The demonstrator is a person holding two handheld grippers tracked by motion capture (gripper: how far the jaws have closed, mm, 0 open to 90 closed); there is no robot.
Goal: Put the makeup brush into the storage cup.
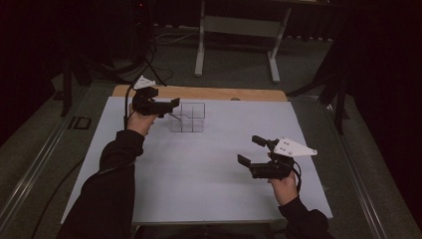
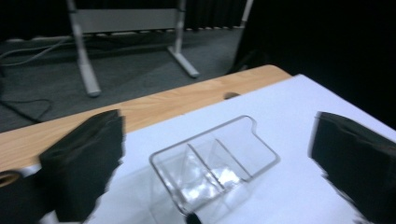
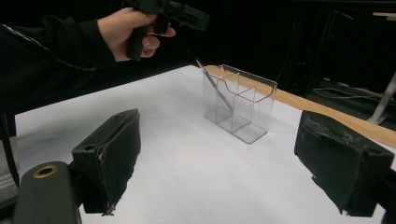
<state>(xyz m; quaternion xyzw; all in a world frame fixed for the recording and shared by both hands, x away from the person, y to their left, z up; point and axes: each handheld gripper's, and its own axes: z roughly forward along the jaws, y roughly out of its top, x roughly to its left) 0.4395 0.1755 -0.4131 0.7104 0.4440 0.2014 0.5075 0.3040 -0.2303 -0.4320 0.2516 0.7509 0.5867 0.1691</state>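
left gripper [image 1: 174, 103] jaws wide, empty, above clear organizer [image 1: 188, 117]; pen [image 3: 214, 84] leans inside. lift straight up. right gripper [image 1: 253, 149] open, idle.

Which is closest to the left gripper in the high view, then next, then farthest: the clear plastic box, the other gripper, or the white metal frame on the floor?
1. Clear plastic box, right beside the left gripper.
2. White metal frame, on the floor beyond the table.
3. Right gripper, near the table's right side.
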